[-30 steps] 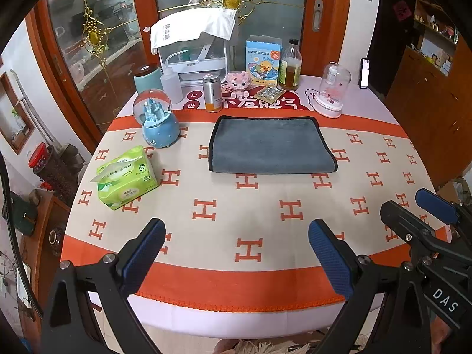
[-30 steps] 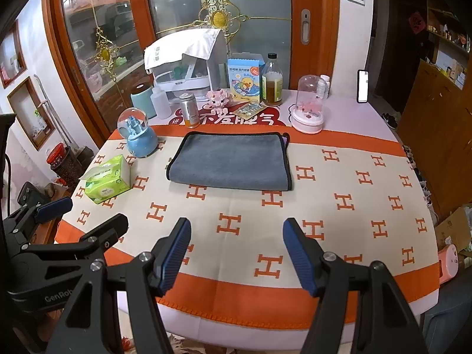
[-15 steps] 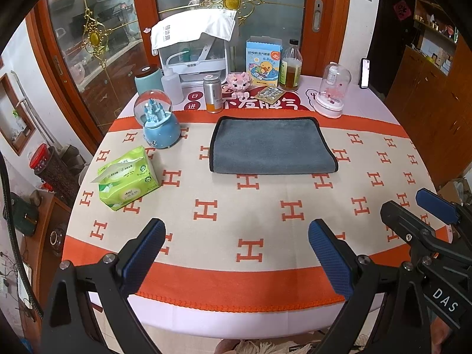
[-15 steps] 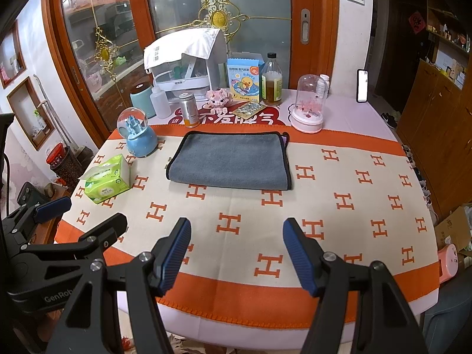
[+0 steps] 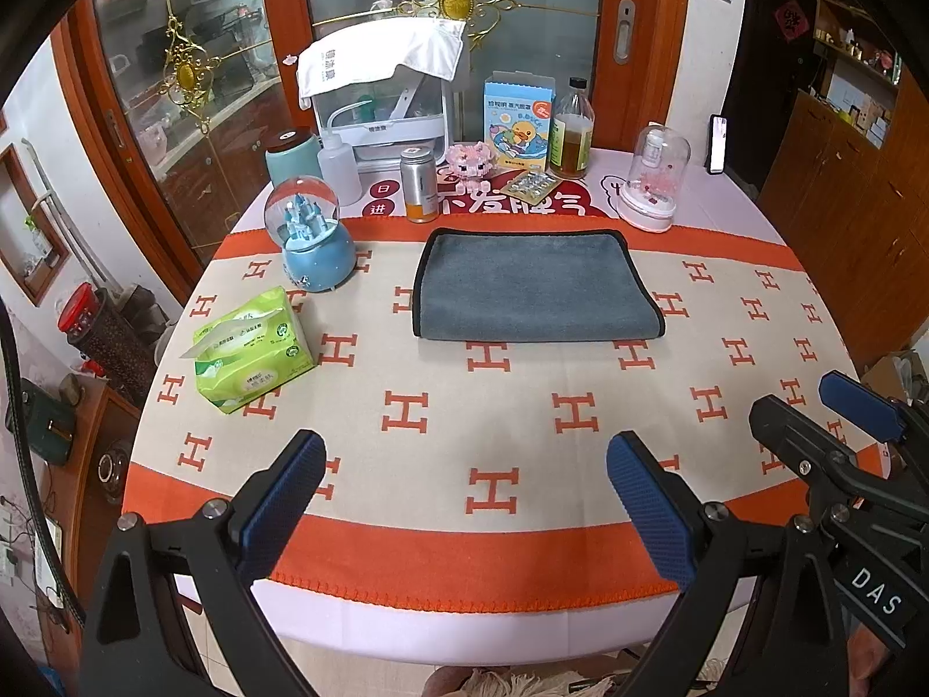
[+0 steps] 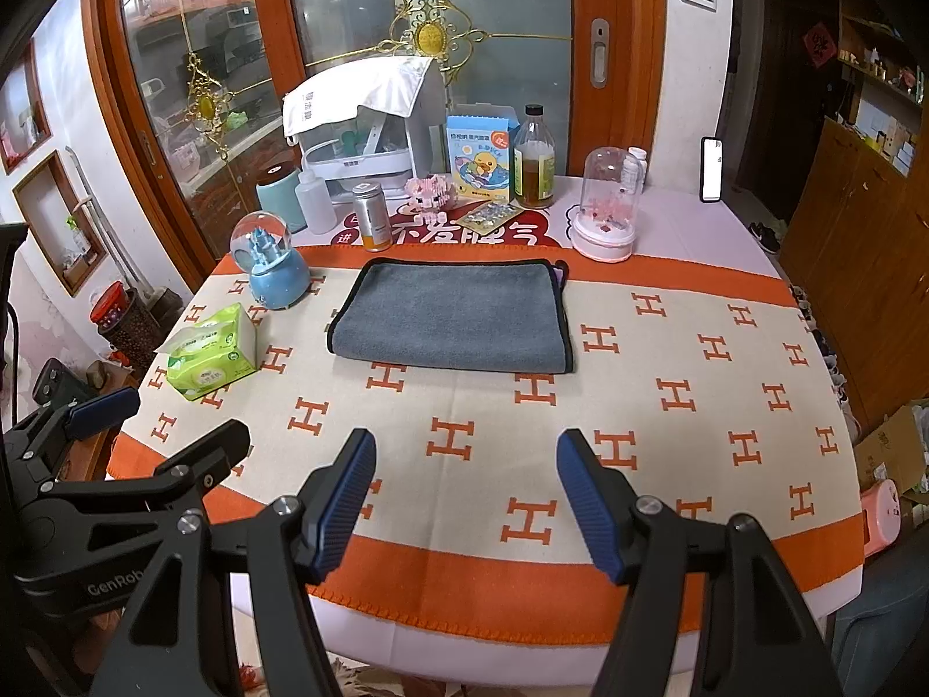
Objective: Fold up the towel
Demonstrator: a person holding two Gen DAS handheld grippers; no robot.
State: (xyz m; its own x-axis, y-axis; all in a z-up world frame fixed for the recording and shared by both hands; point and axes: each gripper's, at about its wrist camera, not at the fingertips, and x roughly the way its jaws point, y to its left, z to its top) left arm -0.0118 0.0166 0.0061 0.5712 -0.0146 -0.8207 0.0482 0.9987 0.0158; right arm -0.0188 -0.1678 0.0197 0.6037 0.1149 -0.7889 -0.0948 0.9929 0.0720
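Note:
A grey towel with a black edge lies folded flat on the far half of the round table; it also shows in the right wrist view. My left gripper is open and empty, held back over the table's near edge, well short of the towel. My right gripper is open and empty too, beside the left one at the near edge. Each gripper shows in the other's view: the right gripper at the right, the left gripper at the left.
The table wears an orange-and-cream cloth with H marks. A green tissue pack and a blue snow globe stand left of the towel. Behind the towel are a can, a bottle, a box and a glass dome.

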